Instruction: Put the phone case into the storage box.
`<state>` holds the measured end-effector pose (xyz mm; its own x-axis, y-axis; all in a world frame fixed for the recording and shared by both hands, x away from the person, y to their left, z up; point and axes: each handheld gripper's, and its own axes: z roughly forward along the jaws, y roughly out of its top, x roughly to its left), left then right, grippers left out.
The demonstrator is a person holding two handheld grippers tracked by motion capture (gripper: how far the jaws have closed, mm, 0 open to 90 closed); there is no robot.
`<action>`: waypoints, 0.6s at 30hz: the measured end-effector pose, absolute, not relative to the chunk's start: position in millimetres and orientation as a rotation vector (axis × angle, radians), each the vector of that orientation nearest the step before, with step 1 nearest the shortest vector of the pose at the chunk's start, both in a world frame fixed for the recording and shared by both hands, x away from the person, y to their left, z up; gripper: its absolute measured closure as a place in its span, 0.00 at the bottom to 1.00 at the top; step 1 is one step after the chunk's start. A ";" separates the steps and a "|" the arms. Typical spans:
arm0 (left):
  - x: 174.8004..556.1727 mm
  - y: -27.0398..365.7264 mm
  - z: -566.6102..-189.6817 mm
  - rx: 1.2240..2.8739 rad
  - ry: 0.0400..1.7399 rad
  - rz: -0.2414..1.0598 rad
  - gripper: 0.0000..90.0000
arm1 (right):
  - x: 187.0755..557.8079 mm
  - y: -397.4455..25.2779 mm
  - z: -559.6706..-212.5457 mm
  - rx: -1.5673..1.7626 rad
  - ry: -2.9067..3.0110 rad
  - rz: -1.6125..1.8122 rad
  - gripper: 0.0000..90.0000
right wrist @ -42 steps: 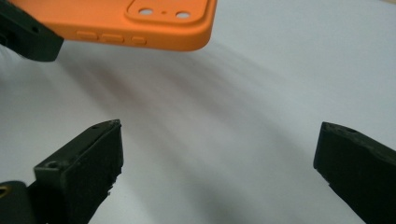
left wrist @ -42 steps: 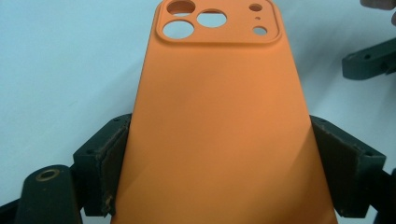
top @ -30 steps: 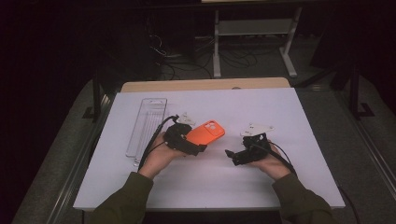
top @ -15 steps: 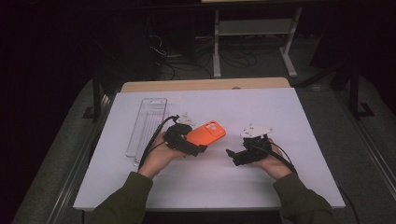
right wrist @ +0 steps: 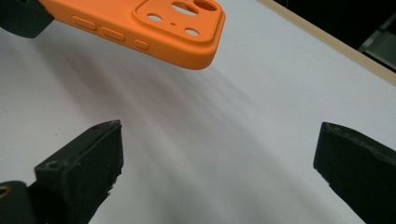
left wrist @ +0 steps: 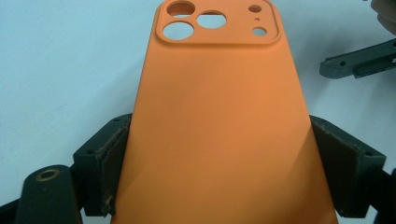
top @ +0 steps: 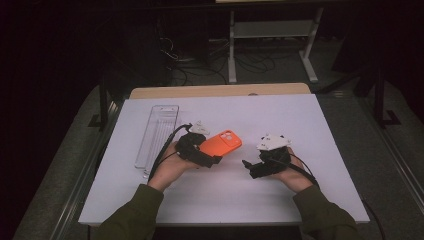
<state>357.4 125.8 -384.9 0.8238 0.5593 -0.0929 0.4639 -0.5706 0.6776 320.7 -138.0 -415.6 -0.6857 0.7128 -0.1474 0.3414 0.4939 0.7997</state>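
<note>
An orange phone case [top: 223, 143] hangs just above the white table, back side up, camera cutouts at its far end. My left gripper [top: 204, 152] is shut on its near end; in the left gripper view the two pads [left wrist: 111, 163] press the case [left wrist: 219, 116] by its long edges. My right gripper [top: 250, 166] sits to the right of the case, jaws wide open with nothing between them. In the right gripper view the case [right wrist: 140, 25] floats at the upper left, beyond the right gripper [right wrist: 219, 168], casting a shadow on the table.
A clear plastic tray [top: 157, 132] lies lengthwise at the table's left. The white tabletop [top: 300, 115] has a wooden strip along its far edge. Beyond it stand a dark floor, cables and a metal stand.
The right gripper has shifted slightly left, toward the case. The left gripper and the case have stayed in place.
</note>
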 end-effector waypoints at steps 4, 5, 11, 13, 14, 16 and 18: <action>357.2 125.6 -384.7 2.277 0.744 0.168 0.17 | 319.2 -136.8 -415.0 0.847 2.266 1.051 0.01; 357.2 125.6 -384.7 2.278 0.742 0.166 0.17 | 318.8 -136.4 -414.7 0.839 2.265 1.045 0.01; 357.4 125.5 -383.5 2.287 0.723 0.159 0.17 | 317.1 -135.9 -412.7 0.800 2.245 1.034 0.01; 357.5 125.6 -383.3 2.285 0.722 0.165 0.17 | 316.6 -135.9 -411.8 0.796 2.233 1.036 0.01; 357.4 125.7 -383.4 2.283 0.723 0.166 0.17 | 316.4 -136.0 -411.4 0.792 2.231 1.036 0.01; 357.7 126.0 -383.3 2.285 0.721 0.167 0.17 | 316.1 -136.0 -411.4 0.778 2.223 1.036 0.01; 357.5 126.2 -382.9 2.286 0.721 0.166 0.17 | 315.3 -135.4 -411.3 0.770 2.222 1.029 0.01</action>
